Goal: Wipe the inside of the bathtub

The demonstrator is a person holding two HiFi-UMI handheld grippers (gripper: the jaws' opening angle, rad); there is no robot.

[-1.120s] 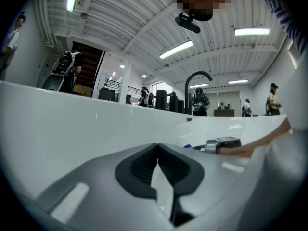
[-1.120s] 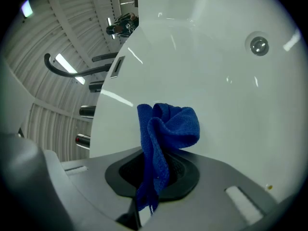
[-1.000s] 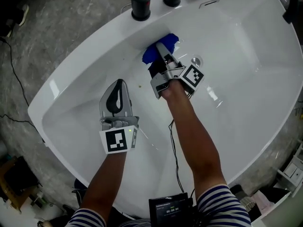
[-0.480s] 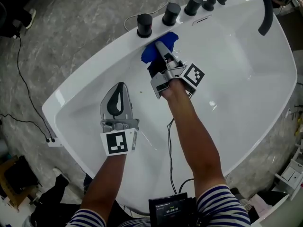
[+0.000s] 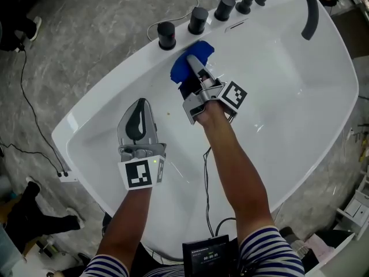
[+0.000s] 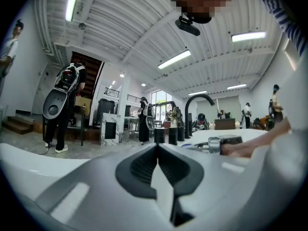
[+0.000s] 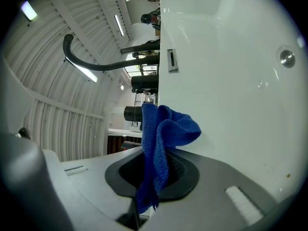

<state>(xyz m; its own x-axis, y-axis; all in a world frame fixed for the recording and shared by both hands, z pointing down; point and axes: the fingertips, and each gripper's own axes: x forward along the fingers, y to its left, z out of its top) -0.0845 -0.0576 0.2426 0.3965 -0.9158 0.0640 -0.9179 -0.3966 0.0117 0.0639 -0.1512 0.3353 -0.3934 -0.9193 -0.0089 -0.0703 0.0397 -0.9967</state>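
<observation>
The white bathtub (image 5: 300,85) fills the head view. My right gripper (image 5: 193,62) is shut on a blue cloth (image 5: 189,59), which presses against the tub's inner wall just below the rim. In the right gripper view the blue cloth (image 7: 161,138) stands pinched between the jaws against the white wall (image 7: 231,105). My left gripper (image 5: 140,109) hovers inside the tub to the left, its jaws shut with nothing between them. The left gripper (image 6: 156,150) looks out over the tub rim.
Three black knobs (image 5: 197,18) and a black curved spout (image 5: 308,7) stand on the far rim. An overflow slot (image 7: 172,60) and a round metal fitting (image 7: 287,57) sit on the wall. A cable (image 5: 206,172) hangs along my right arm. People (image 6: 62,105) stand in the room beyond.
The right gripper and cloth have slid slightly up and left along the tub wall towards the rim. The left gripper has drifted a little left. The head view has shifted.
</observation>
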